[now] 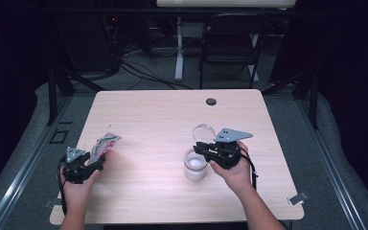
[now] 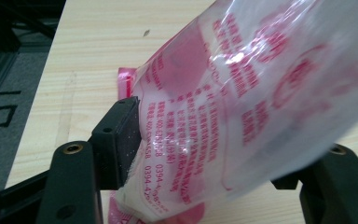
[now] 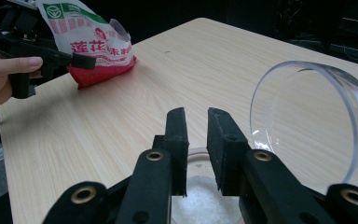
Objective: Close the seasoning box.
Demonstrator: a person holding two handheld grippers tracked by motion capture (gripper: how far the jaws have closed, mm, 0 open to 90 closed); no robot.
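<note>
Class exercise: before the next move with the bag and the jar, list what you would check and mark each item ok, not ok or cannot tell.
1. Bag resting on the table near its left edge: ok.
2. Left gripper let go of the bag: cannot tell; the bag lies between its jaws, one pad at the film.
3. Jar upright, white grains inside: ok.
4. Jar mouth uncovered: ok; the clear lid lies on its side beside it.
5. Right gripper free of load: ok; nothing between its jaws, a narrow gap.
6. Bag opening sealed: cannot tell.

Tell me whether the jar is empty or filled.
Partly filled: the jar holds white grains in its lower part, seen through its open top.
</note>
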